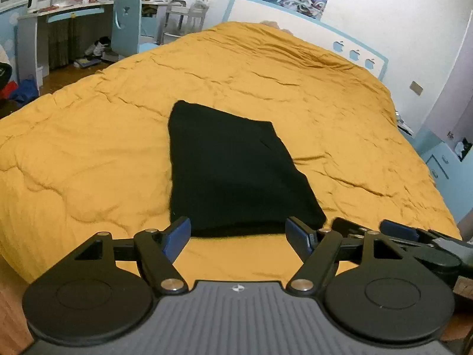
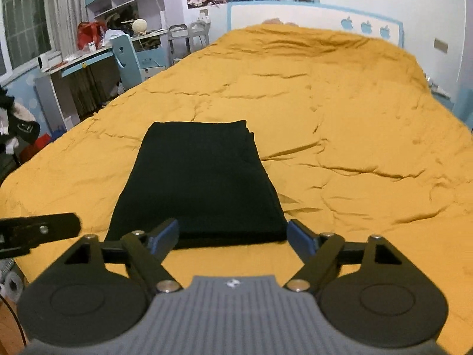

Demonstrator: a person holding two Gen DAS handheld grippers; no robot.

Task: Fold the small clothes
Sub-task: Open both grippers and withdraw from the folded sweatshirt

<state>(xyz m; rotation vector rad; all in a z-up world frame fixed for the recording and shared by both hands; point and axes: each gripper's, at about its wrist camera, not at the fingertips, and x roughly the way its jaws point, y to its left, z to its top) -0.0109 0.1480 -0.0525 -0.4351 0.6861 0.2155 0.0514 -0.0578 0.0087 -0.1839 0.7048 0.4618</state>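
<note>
A black garment (image 1: 233, 171) lies folded into a flat rectangle on the mustard-yellow quilt (image 1: 88, 159) of a bed. It also shows in the right wrist view (image 2: 198, 183). My left gripper (image 1: 238, 235) is open and empty, its blue pads just short of the garment's near edge. My right gripper (image 2: 232, 236) is open and empty too, at the same near edge. The right gripper shows at the right of the left wrist view (image 1: 396, 230), and the left gripper's finger shows at the left of the right wrist view (image 2: 41, 230).
The quilt (image 2: 354, 148) covers the whole bed up to a white and blue headboard (image 2: 295, 14). A cluttered desk (image 1: 68, 11) and blue chair (image 1: 127, 26) stand beyond the bed's left side. A blue cabinet (image 1: 443, 159) stands at the right.
</note>
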